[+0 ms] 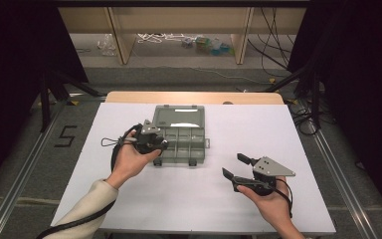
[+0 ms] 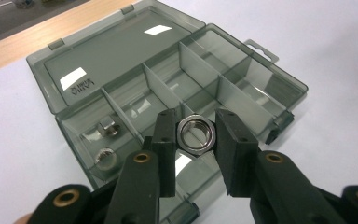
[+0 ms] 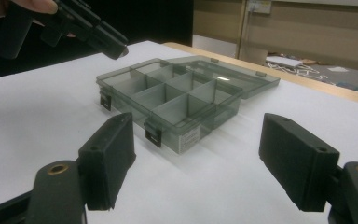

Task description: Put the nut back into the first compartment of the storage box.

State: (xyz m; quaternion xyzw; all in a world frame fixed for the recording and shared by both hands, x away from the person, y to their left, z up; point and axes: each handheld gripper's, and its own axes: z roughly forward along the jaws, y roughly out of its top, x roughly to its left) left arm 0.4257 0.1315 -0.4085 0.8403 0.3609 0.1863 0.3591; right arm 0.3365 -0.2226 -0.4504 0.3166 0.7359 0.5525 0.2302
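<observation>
Left tool (image 2: 195, 140) — hex nut (image 2: 195, 134) over organizer box (image 2: 121, 60)

The open compartment box (image 1: 179, 139) is sitting near the table's (image 1: 129, 199) far edge at the middle, its lid (image 1: 178, 116) lying flat behind it. Bare tabletop is lying open along the near edge and both side edges, leaving free passage there.

White table (image 1: 144, 199) with open grey compartment box (image 1: 179, 130)
</observation>
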